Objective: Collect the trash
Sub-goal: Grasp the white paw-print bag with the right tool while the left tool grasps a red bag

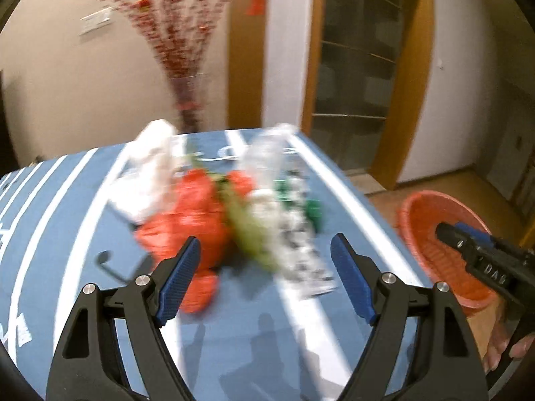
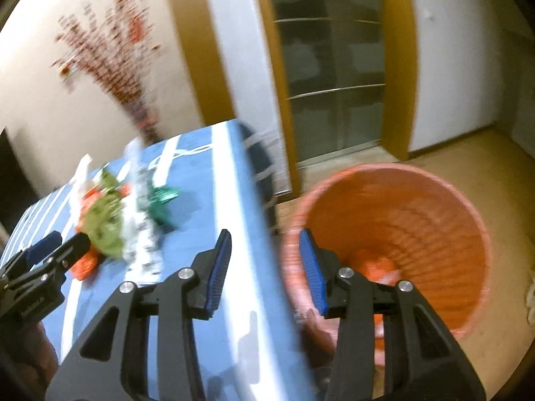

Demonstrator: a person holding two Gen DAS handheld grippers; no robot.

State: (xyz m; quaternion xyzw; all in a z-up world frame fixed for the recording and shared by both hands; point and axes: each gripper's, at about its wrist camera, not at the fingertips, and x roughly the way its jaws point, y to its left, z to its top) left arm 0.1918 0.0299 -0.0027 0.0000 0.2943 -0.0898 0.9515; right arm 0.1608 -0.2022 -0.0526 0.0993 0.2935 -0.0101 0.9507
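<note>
A blurred pile of trash lies on the blue striped tablecloth (image 1: 67,220): a red plastic bag (image 1: 190,224), a green wrapper (image 1: 247,230), a dark green wrapper (image 1: 312,212), clear plastic bags (image 1: 150,167) and a printed white wrapper (image 1: 301,254). My left gripper (image 1: 265,277) is open and empty just in front of the pile. My right gripper (image 2: 264,267) is open and empty over the table's right edge, beside the orange waste basket (image 2: 401,220) on the floor. The basket holds some orange trash (image 2: 381,267). The pile also shows in the right wrist view (image 2: 110,227).
A vase of red branches (image 1: 184,50) stands behind the table against the wall. A glass door with wooden frame (image 1: 354,67) is at the back right. The wooden floor (image 2: 485,160) lies around the basket.
</note>
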